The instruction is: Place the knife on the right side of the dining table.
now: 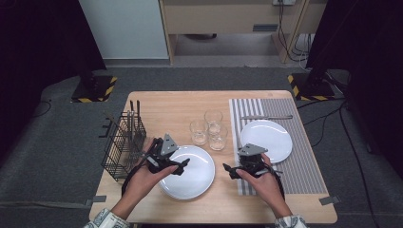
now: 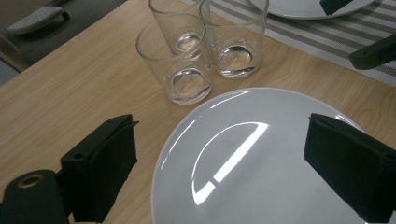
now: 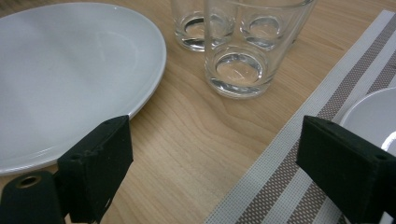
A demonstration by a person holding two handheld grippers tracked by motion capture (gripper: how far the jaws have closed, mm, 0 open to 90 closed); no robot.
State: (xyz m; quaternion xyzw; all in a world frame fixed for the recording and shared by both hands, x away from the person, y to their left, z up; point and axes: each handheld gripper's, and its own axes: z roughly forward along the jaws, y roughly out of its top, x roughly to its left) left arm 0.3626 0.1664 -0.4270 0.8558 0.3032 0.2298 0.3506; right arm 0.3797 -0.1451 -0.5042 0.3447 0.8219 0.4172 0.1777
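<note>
A white plate [image 1: 190, 172] lies on the wooden table near its front edge. My left gripper [image 1: 182, 165] hovers over that plate's left side; in the left gripper view it is open [image 2: 233, 172], with one jaw over the plate [image 2: 243, 158] and the other over bare wood. My right gripper [image 1: 228, 169] is also open [image 3: 219, 172] and holds nothing. It sits low over the wood between the plate [image 3: 70, 79] and the striped placemat [image 3: 289, 182]. Three clear glasses [image 1: 209, 129] stand close together just beyond both grippers.
A second white plate [image 1: 266, 134] rests on the striped placemat [image 1: 304, 166] at the right, with a knife [image 1: 266, 117] lying beyond it. A black wire basket [image 1: 123, 142] holding cutlery stands at the table's left edge. The table's far part [image 1: 180, 102] is bare wood.
</note>
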